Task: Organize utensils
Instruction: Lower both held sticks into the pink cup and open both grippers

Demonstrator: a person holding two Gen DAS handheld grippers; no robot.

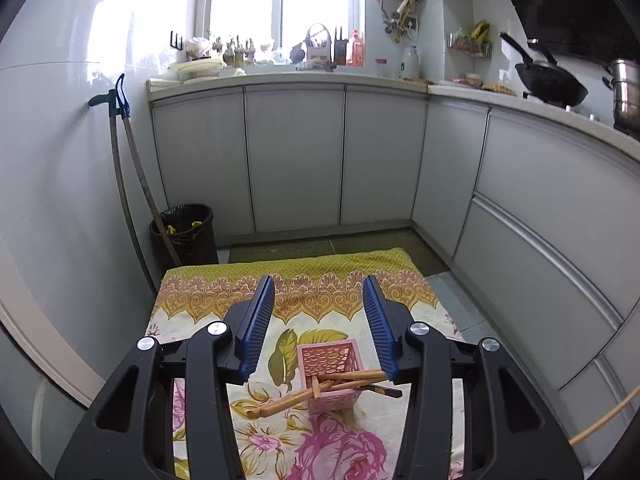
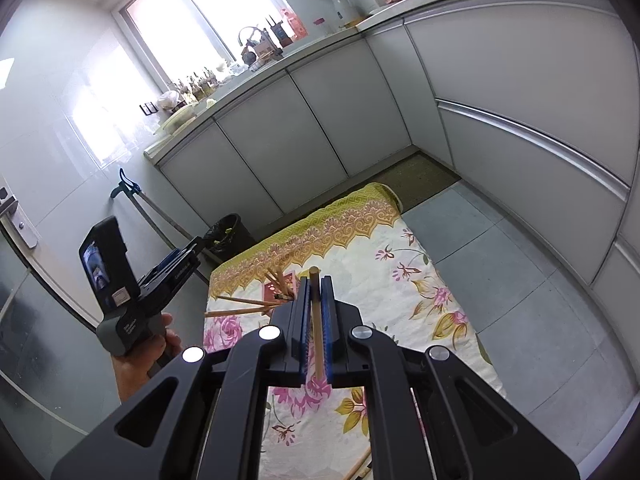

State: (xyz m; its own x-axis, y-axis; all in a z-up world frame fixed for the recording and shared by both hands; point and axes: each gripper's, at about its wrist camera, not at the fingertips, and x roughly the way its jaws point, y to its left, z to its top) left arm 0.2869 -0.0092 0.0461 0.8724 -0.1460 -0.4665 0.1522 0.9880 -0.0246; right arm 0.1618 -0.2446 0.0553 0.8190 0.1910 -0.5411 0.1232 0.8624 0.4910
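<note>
Left wrist view: left hand-held gripper (image 1: pixel 319 322) has its blue pads standing apart, nothing between them. No earlier frame to compare.

Below and between the pads, at about 6 o'clock from the gripper's midpoint, a pink perforated holder (image 1: pixel 331 376) stands upright on the floral cloth (image 1: pixel 280 444) that covers the surface. Several wooden chopsticks (image 1: pixel 352 378) lie across the holder's open top, slanting; one wooden piece (image 1: pixel 280 404) reaches out over the holder's rim toward 8 o'clock and ends low over the cloth. Dark-tipped ends stick out toward 3 o'clock.

Right wrist view: right hand-held gripper (image 2: pixel 316 280) is clamped on a single wooden chopstick (image 2: pixel 317 320), which runs lengthwise between the blue pads and juts out past the fingertips at 12 o'clock. The holder (image 2: pixel 270 291) sits at about 10 o'clock from those fingertips, mostly hidden behind the chopsticks fanning out of it toward 9 o'clock.

A hand (image 2: pixel 140 360) at 8 o'clock grips the handle of the left device.

Further wooden sticks (image 2: pixel 358 466) lie on the cloth at the lower edge, partly hidden by the gripper body.

Background: black bin (image 1: pixel 184 234) on the floor, 10 o'clock from the cloth.
</note>
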